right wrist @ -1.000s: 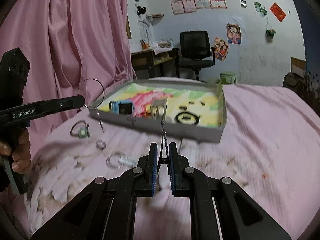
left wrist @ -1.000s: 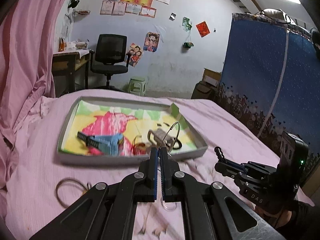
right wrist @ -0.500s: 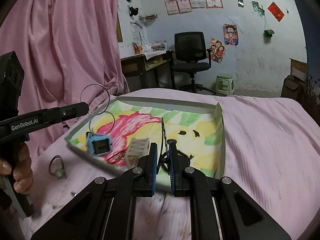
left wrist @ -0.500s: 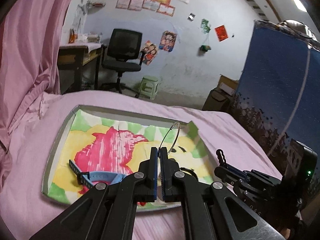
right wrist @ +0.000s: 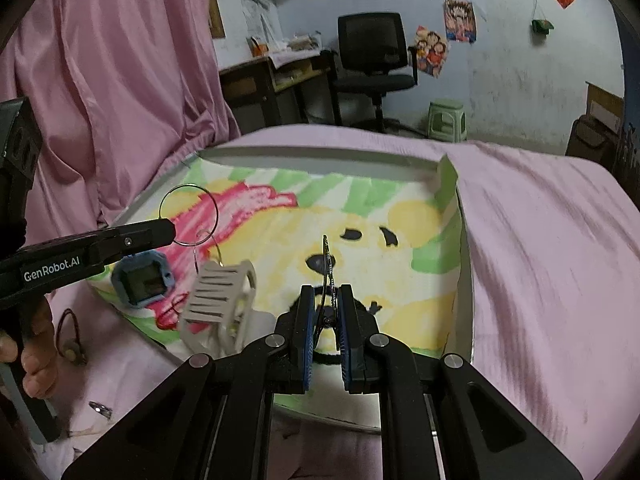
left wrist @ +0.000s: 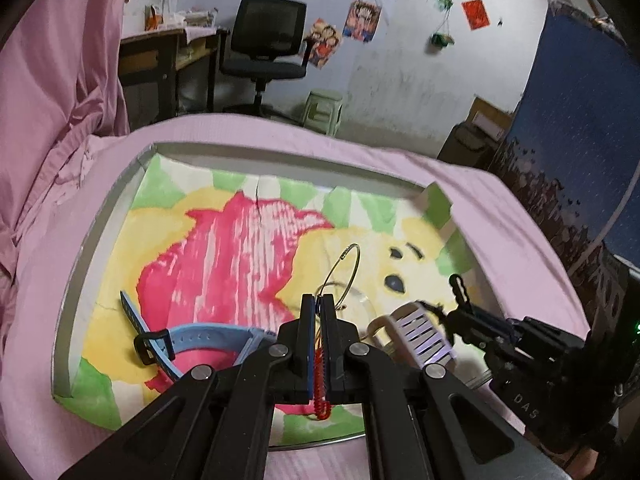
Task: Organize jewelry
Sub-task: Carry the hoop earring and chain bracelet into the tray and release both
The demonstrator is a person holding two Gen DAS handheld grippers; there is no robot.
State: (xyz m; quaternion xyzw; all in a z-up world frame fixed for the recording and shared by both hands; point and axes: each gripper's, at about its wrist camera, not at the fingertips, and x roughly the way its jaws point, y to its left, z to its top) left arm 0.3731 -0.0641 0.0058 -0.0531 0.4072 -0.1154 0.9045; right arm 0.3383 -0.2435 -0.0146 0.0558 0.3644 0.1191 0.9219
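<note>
My left gripper (left wrist: 319,300) is shut on a thin silver wire hoop (left wrist: 345,270) and holds it above the tray (left wrist: 100,216); the same hoop (right wrist: 189,215) shows at my left fingertip in the right wrist view. My right gripper (right wrist: 325,294) is shut on a dark beaded chain (right wrist: 329,258) that stands up between the pads, over the tray's near part. In the tray (right wrist: 304,154), lined with a bright cartoon sheet, lie a blue watch (left wrist: 192,340), a pale hair claw clip (right wrist: 222,304), a red cord (left wrist: 320,400) and a black ring, partly hidden.
The tray lies on a pink bedsheet (right wrist: 540,260). A dark hair tie with a charm (right wrist: 70,340) and a small metal piece (right wrist: 100,408) lie on the sheet left of the tray. Pink curtain (right wrist: 120,80) hangs at left; a desk and office chair (right wrist: 372,60) stand behind.
Both grippers have moved forward from the bedsheet to above the tray, each still holding its piece. The tray now fills both views.
</note>
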